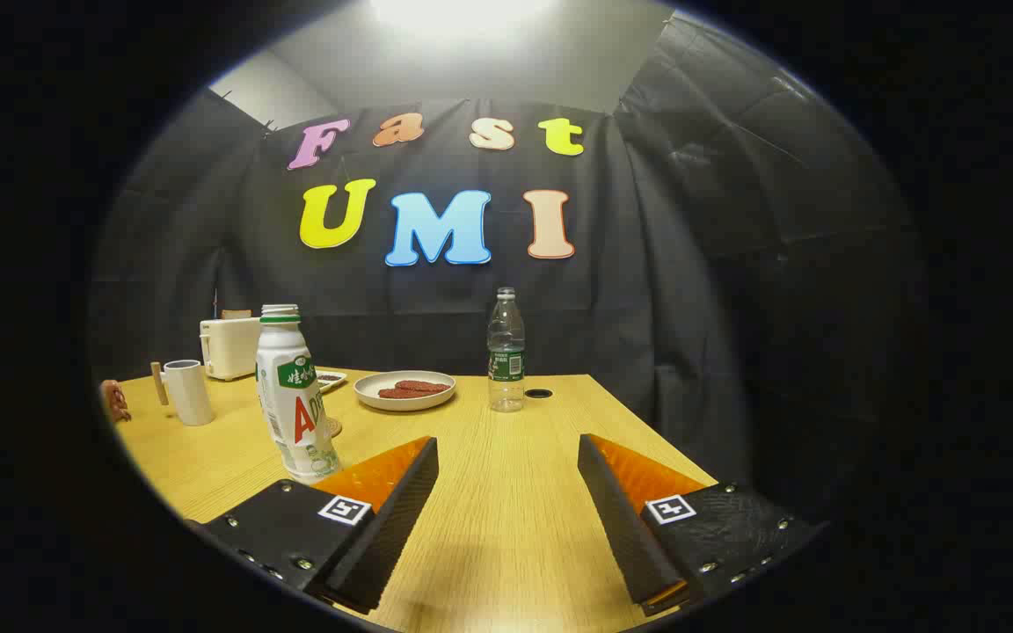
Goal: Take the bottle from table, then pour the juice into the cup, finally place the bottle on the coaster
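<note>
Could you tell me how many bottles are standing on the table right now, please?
2. The white juice bottle stands just ahead of the open gripper's left finger; the clear water bottle stands farther back, beside the plate. None seems hidden.

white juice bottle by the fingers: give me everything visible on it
The white juice bottle looks like opaque plastic, with a green band under an uncapped threaded neck and a green and red label. It stands upright on the wooden table, appearing to lean only from lens distortion, just ahead of the left finger of the open gripper, outside the gap. Whether that finger touches its base is unclear. Contents hidden.
</note>
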